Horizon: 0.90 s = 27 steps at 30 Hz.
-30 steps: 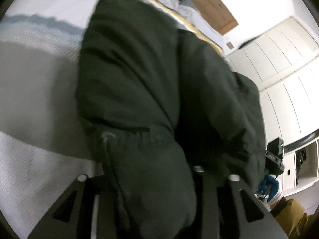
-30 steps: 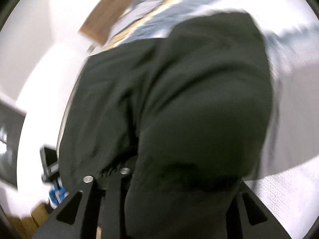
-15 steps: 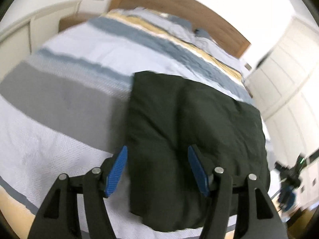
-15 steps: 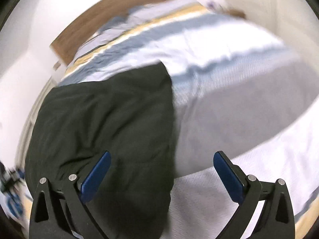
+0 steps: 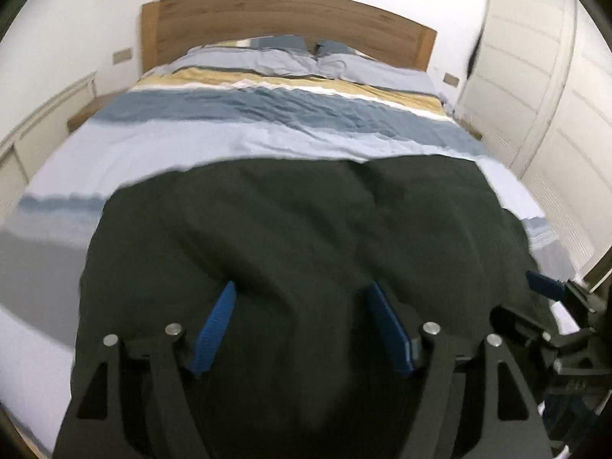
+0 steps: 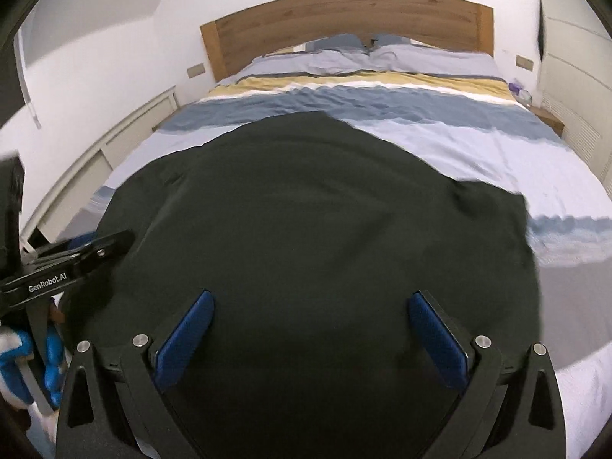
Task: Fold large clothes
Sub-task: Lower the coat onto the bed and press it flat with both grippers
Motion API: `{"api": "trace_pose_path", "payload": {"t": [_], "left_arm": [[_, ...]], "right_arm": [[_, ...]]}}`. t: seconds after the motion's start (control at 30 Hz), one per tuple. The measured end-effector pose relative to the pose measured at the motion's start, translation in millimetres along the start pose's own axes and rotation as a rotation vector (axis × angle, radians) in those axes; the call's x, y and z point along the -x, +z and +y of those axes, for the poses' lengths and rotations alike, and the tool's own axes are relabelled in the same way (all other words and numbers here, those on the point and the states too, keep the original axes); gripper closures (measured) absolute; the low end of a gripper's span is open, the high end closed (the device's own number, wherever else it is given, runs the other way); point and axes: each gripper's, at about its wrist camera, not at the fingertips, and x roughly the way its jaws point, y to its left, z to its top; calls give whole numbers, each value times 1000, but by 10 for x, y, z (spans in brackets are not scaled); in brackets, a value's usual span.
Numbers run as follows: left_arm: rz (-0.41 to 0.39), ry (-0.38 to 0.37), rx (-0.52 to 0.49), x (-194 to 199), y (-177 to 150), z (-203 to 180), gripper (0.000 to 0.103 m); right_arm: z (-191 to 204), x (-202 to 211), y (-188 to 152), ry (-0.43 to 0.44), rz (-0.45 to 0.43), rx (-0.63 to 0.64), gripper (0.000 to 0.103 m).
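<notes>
Both grippers empty above the folded dark garment

The left gripper [image 5: 302,329] has jaws that have just been opening, fairly wide; the right gripper [image 6: 311,338] stands fully spread. Neither grips anything. Ahead and beneath lies the soft, matte dark garment [image 6: 306,229], roughly rectangular, on the striped bed [image 6: 459,145].

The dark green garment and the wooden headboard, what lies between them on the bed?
Only the striped duvet and two pillows; nothing else lies between the dark green garment and the wooden headboard, in both wrist views.
</notes>
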Motion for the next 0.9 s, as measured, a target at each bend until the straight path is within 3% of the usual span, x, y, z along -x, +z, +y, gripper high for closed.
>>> {"api": "trace_pose_path", "payload": {"t": [0.1, 0.33, 0.53, 0.63, 0.73, 0.9], "left_arm": [[41, 0, -4, -328, 182, 97, 32], [118, -8, 64, -1168, 638, 318, 30], [190, -37, 137, -1669, 803, 477, 23], [199, -62, 162, -1646, 755, 577, 21], [228, -40, 200, -1573, 770, 733, 21], [320, 78, 232, -1439, 748, 1156, 21]], "right_arm": [[61, -271, 185, -30, 11, -1, 2], [-316, -1002, 617, -102, 90, -101, 2], [-589, -1556, 911, -111, 154, -161, 2], [-739, -1509, 859, -99, 151, -199, 2], [-985, -1383, 783, -126, 152, -250, 2], [-1502, -1108, 576, -273, 207, -314, 2]]}}
